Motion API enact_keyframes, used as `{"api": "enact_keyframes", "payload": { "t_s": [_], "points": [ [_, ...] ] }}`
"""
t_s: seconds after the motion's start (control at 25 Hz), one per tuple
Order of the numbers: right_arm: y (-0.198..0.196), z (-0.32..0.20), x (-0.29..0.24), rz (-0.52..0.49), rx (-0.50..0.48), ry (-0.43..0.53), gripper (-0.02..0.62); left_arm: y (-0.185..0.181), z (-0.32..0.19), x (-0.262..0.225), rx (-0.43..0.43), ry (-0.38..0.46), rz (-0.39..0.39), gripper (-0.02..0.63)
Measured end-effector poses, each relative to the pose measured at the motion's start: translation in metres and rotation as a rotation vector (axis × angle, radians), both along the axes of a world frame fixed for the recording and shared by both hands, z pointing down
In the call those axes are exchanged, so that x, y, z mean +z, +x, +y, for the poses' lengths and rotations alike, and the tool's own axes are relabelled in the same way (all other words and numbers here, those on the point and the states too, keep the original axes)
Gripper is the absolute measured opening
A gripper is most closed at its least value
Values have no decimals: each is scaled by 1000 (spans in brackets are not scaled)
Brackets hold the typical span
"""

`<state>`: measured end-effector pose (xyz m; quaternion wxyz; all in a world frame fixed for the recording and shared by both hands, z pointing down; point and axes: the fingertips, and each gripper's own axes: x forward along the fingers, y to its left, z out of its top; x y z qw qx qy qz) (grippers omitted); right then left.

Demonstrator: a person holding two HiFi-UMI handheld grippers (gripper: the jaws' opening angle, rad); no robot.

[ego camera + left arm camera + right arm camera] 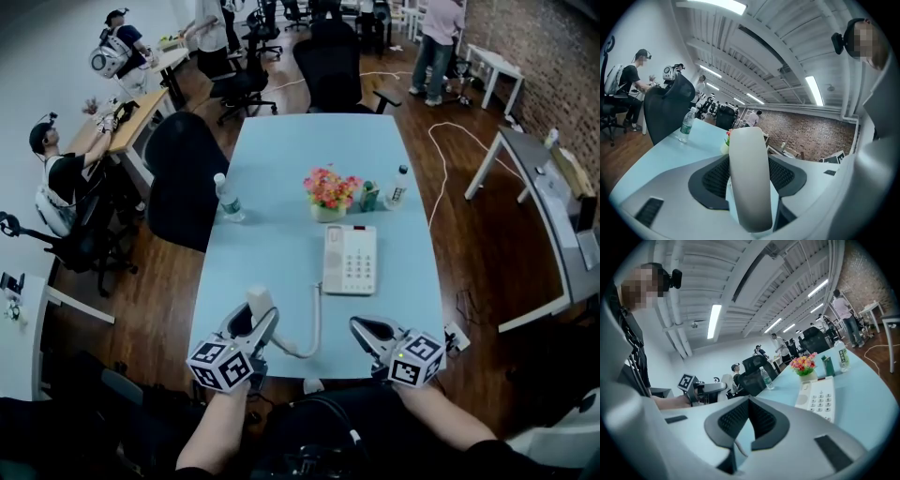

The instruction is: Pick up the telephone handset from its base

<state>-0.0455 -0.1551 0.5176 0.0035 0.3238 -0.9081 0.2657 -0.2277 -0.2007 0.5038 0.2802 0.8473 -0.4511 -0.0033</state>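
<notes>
I find myself in an open-plan office. Evidence: a long pale-blue worktop point(281, 253) bearing a desk telephone point(351, 260), black swivel chairs point(183, 178), a side desk point(136, 112) with a seated person point(61, 173), a brick wall point(525, 47), and ceiling strip lights point(813, 90).

Head view: high, steeply down on worktop point(281, 169). Gripper views: low, near edge, facing up-table. Phone base point(350, 260) common to head/right.

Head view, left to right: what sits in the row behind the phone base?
Clear plastic water bottle with green label, white pot of pink flowers, small green carton, small clear bottle with white label.
</notes>
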Motion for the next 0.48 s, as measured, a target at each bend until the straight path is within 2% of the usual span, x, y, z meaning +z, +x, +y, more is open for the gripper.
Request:
{"api": "enact_keyframes", "payload": {
  "t_s": [0.48],
  "points": [
    [-17,7,5,7,-9,-1,15,-18,12,-1,-17,4,-6,244]
  ]
}}
